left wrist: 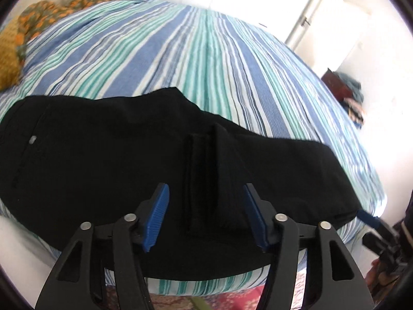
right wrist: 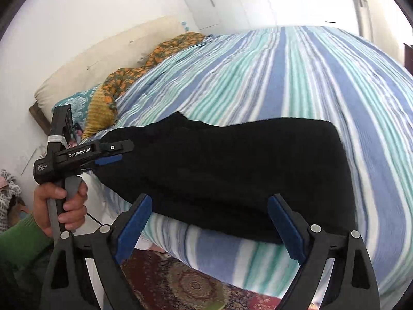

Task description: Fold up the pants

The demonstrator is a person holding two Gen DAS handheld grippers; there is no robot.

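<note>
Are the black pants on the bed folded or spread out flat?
Folded. The black pants lie as a compact, thick bundle on the striped bed cover, with no separate legs showing.

Two hand-held grippers angle downward. The left gripper [left wrist: 206, 214], seen through its own camera, has its blue pads [left wrist: 157, 215] parted, black cloth lying between them without either pad pressing on it. From the right-hand camera the same tool [right wrist: 111, 159] appears side-on, gripped at its grey trigger handle by the person's left hand [right wrist: 60, 206], a green sleeve [right wrist: 20, 237] covering the forearm. The right gripper [right wrist: 209, 230] stands with its jaws spread wide and nothing caught between its pads [right wrist: 285, 228].
</note>
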